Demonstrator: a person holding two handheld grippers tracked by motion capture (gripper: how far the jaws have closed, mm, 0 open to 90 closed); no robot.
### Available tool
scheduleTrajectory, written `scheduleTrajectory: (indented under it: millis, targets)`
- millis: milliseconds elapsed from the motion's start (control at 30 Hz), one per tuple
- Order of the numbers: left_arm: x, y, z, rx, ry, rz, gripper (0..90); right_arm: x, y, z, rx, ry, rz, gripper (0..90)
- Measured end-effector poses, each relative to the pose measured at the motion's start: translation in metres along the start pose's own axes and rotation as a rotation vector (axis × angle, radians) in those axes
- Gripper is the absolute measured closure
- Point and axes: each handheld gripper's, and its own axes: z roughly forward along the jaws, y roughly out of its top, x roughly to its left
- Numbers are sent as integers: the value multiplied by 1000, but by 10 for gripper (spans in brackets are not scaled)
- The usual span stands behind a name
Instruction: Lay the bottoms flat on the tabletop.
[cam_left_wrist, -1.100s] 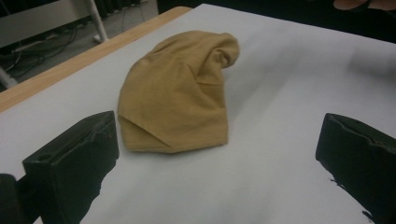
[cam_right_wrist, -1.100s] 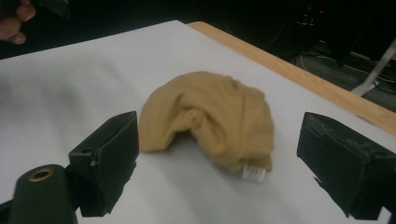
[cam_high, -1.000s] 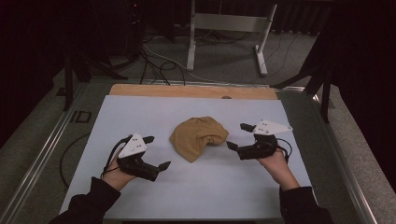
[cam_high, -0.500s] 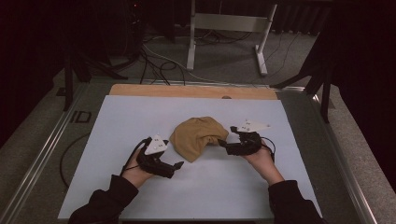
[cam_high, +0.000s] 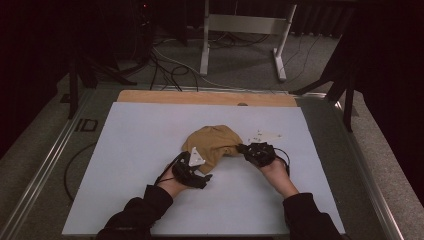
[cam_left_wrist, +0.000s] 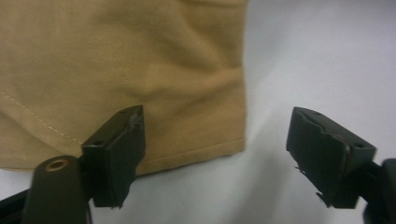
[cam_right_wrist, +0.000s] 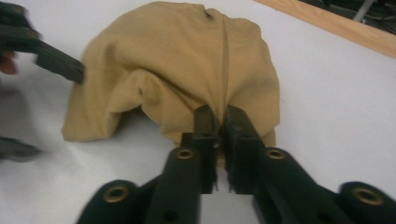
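Two grippers work at one crumpled tan cloth that lies near the middle of the white tabletop, a little toward its far edge, where a bare wooden strip runs along the board. The right gripper meets the cloth at the side facing the table's right edge; in the right gripper view its jaws have just been closing and now stand pressed together on a gathered fold of the fabric, which rises in a pinched ridge straight up from the tips of the right gripper. The left gripper sits at the cloth's near side, toward the table's near edge, with the grey three-cornered plate on its top overlapping the fabric in the high view. In the left gripper view its jaws have just been narrowing yet stand well apart: the hemmed corner of the cloth lies flat on the white surface between them, one jaw over the fabric close to the hem, the other over bare table beside the cloth's edge, so neither pad presses on it. The left gripper holds nothing. Both of the person's dark sleeves come in from the near edge.
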Motion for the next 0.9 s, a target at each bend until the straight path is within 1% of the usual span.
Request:
scheduleTrajectory:
  millis: [33, 67, 100, 133, 167, 200, 233, 300, 333, 367, 400, 433, 467, 500, 533, 567, 600, 633, 667, 700, 733, 767, 800, 833, 900]
  targets:
    - [0, 0, 3, 9, 6, 18, 257, 1, 1, 0, 2, -1, -7, 877]
    - [-2, 0, 6, 20, 4, 28, 257, 1, 1, 0, 2, -1, -7, 877]
    - [-1, 1, 7, 18, 2, 20, 271, 2, 1, 0, -4, 4, -7, 879]
    - [0, 1, 7, 13, 3, 18, 352, 3, 2, -1, -5, 5, -16, 881]
    - [-1, 2, 7, 10, 2, 30, 352, 3, 2, -1, -5, 5, -16, 881]
    - [0, 2, 8, 10, -8, 36, 389, 3, 3, -1, -4, 5, -13, 880]
    - [0, 3, 8, 12, -22, 33, 443, 3, 3, -1, -5, 5, -12, 880]
    - [1, 3, 8, 10, -26, 36, 514, 2, 2, -1, -6, 5, -16, 880]
    - [2, 4, 8, 10, -20, 36, 637, 2, 1, -2, -14, 10, -7, 880]
    - [3, 4, 8, 13, -16, 34, 637, 2, 1, -2, -14, 10, -7, 880]
    - [4, 5, 7, 11, -12, 40, 794, 3, 1, -2, -12, 6, -6, 881]
    - [5, 5, 7, 10, -12, 42, 794, 3, 1, -2, -10, 5, -11, 881]
    - [6, 7, 4, 0, -8, 50, 841, 2, 2, -3, -15, 12, -15, 882]
    - [6, 8, 1, -9, -8, 61, 850, 3, 3, -4, -21, 18, -8, 883]
    - [6, 8, 1, -9, -8, 61, 854, 3, 4, -6, -23, 22, -9, 884]
    - [6, 10, -3, -19, -2, 68, 854, 3, 4, -6, -23, 22, -9, 884]
    - [6, 11, -7, -28, 2, 75, 858, 4, 7, -9, -33, 22, -17, 885]
    - [7, 13, -13, -37, 13, 81, 858, 4, 7, -9, -33, 22, -17, 885]
    - [7, 15, -18, -51, 21, 78, 860, 3, 8, -12, -31, 21, -21, 886]
    - [9, 16, -25, -60, 17, 77, 860, 3, 9, -14, -40, 21, -22, 886]
    - [11, 19, -39, -80, 23, 79, 861, 3, 11, -20, -54, 25, -30, 887]
    - [11, 19, -39, -80, 23, 79, 861, 3, 11, -20, -54, 25, -30, 887]
    - [13, 19, -46, -88, 20, 78, 862, 2, 12, -28, -59, 20, -45, 887]
    - [14, 20, -54, -100, 26, 77, 862, 2, 12, -28, -59, 20, -45, 887]
    - [16, 21, -69, -127, 35, 76, 862, 1, 12, -36, -70, 16, -45, 887]
